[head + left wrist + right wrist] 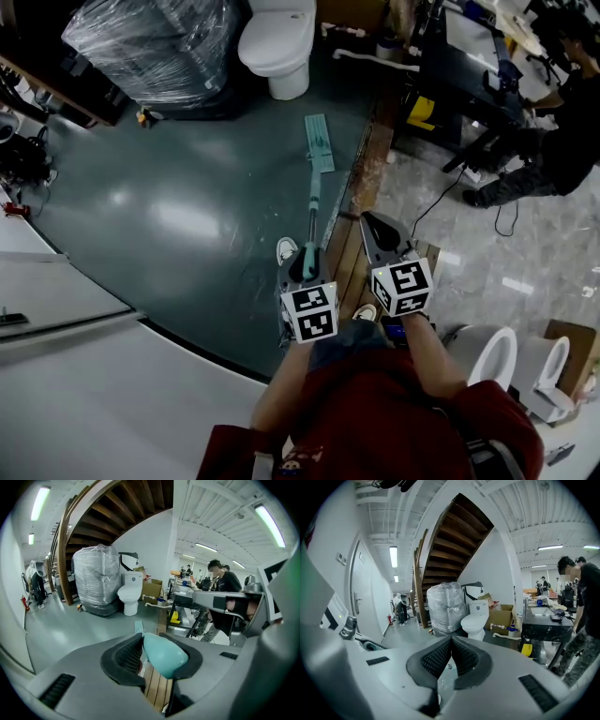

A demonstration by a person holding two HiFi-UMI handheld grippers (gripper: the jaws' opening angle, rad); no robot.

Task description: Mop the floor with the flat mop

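Grey-green floor (169, 216) fills the room, with a toilet (278, 42) at 12 o'clock. My left gripper (306, 262) is clamped on the teal top end of the handle (312, 208), held high so the flat mop (319, 142) lies flat on the floor out toward 12 (close beside the wooden strip (361, 178)). The right gripper (379, 236) hangs at its 3 o'clock, jaws pressed together on nothing, probably kept free to steady the pole.
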